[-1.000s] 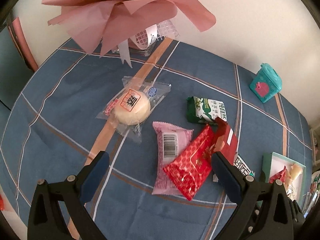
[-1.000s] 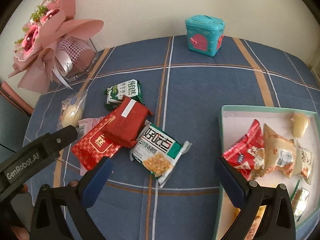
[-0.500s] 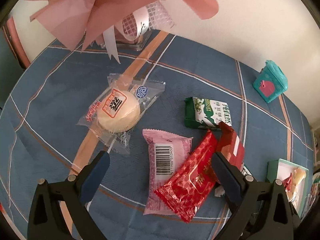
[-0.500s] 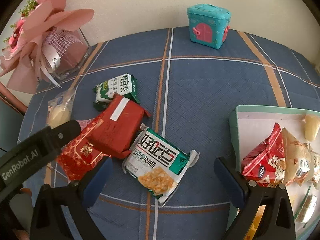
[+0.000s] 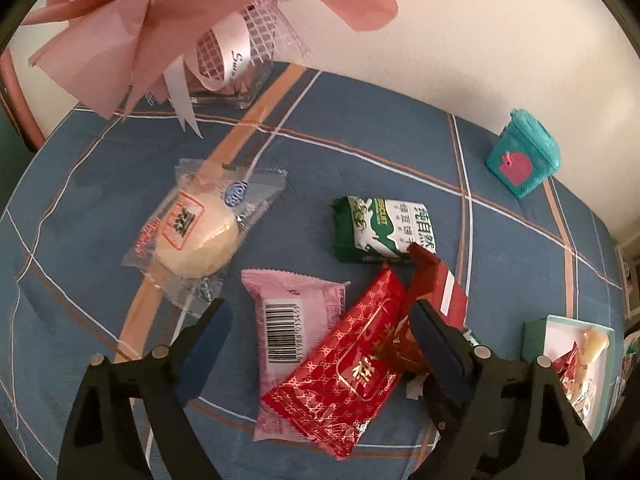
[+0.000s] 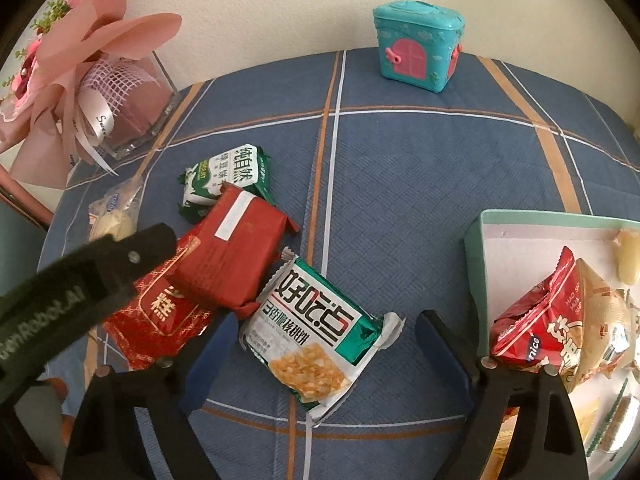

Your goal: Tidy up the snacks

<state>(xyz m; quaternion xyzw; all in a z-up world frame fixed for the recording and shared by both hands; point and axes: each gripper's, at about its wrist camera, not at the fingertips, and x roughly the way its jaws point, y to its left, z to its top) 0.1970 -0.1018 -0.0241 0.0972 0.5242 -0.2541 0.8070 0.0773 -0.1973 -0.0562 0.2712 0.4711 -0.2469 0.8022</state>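
Loose snacks lie on the blue plaid tablecloth. My left gripper (image 5: 320,336) is open just above a pink packet (image 5: 294,320) overlapped by a shiny red packet (image 5: 344,372); a dark red packet (image 5: 438,284), a green-and-white packet (image 5: 384,228) and a clear-wrapped round cake (image 5: 196,232) lie around them. My right gripper (image 6: 322,344) is open, its fingers straddling a green-and-white crisp packet (image 6: 316,328). The dark red packet (image 6: 236,260) lies to its left. The left gripper's arm (image 6: 80,292) crosses the right wrist view.
A teal-rimmed white tray (image 6: 480,248) holding several snacks sits at the right. A pink bouquet in a glass vase (image 6: 120,116) stands at the back left, a teal toy house (image 6: 416,52) at the back by the wall.
Both grippers have moved forward and lower over the snack pile. The left now sits over the pink and red packets, the right around the green-and-white crisp packet. Both stay open.
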